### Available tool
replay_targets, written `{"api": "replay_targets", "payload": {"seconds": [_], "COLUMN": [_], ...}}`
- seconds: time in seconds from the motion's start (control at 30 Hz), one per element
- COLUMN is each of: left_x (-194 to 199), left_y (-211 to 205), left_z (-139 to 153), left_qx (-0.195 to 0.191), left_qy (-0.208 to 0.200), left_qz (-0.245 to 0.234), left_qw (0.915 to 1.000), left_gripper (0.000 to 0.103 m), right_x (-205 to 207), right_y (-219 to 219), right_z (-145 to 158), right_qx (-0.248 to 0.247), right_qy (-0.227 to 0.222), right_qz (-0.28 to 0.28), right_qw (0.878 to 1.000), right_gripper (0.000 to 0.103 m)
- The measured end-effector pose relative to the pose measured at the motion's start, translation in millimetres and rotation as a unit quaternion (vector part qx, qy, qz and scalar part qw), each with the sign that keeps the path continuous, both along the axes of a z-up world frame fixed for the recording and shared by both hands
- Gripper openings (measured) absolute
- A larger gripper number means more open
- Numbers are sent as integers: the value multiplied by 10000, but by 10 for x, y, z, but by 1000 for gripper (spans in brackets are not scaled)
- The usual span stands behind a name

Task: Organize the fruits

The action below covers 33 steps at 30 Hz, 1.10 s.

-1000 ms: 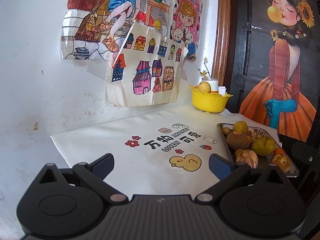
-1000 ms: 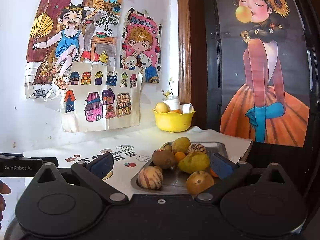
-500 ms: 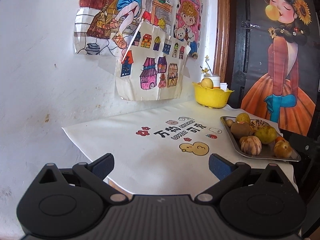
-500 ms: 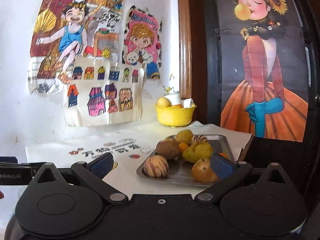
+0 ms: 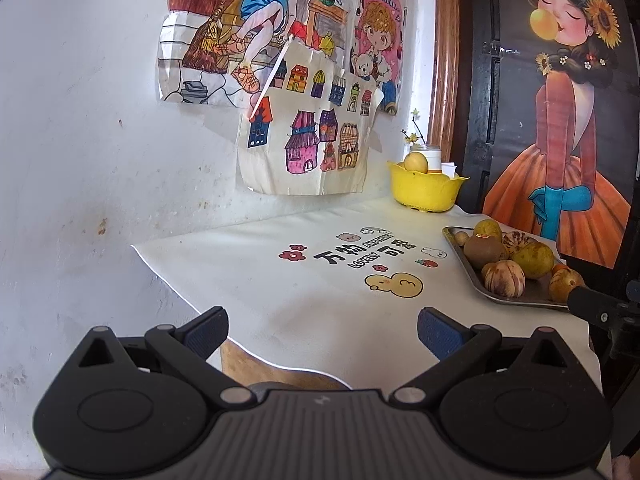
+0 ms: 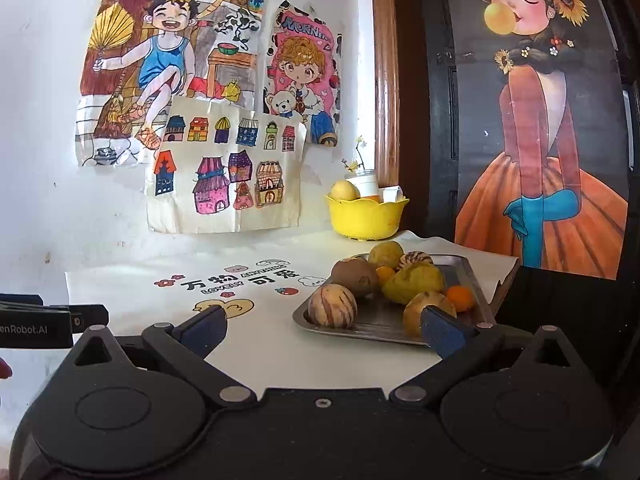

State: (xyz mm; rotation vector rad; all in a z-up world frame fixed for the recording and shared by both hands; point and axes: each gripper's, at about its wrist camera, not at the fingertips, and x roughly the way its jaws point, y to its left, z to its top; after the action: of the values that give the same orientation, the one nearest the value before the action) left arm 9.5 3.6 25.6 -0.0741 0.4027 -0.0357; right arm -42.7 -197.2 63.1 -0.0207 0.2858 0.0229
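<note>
A metal tray (image 6: 464, 276) at the table's right holds several fruits: a striped melon (image 6: 332, 306), a brown kiwi (image 6: 354, 276), a yellow pear (image 6: 412, 282) and a small orange (image 6: 460, 296). It also shows in the left wrist view (image 5: 520, 300). A yellow bowl (image 6: 366, 216) with a pale fruit (image 6: 344, 191) stands at the back by the wall. My right gripper (image 6: 322, 330) is open and empty, just in front of the tray. My left gripper (image 5: 322, 330) is open and empty over the table's front left edge.
A white printed cloth (image 5: 320, 280) covers the table. Drawings (image 6: 224, 176) hang on the white wall behind. A dark door with a girl poster (image 6: 540, 140) stands to the right. The left gripper's body (image 6: 36, 326) shows at the right wrist view's left edge.
Both grippers have pulled back from the table, so the tray and cloth sit farther away. Both stay open and empty.
</note>
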Motion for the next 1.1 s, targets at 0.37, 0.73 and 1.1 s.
{"api": "replay_targets", "payload": {"seconds": [0.37, 0.73, 1.1], "left_x": [-41, -34, -29], "left_y": [-16, -50, -45], "left_z": [-30, -61, -68], "left_qx": [175, 270, 274], "left_qy": [-26, 88, 105], "left_qz": [-72, -77, -70], "left_qw": [9998, 9996, 9995], "left_gripper": [103, 103, 103], "right_x": [26, 43, 47], "right_y": [-7, -45, -57], "right_z": [-95, -135, -152], "right_qx": [7, 102, 125], "right_qy": [139, 202, 228], "right_qz": [117, 105, 92], "right_qw": [9998, 9997, 9996], "right_gripper": [103, 103, 103]}}
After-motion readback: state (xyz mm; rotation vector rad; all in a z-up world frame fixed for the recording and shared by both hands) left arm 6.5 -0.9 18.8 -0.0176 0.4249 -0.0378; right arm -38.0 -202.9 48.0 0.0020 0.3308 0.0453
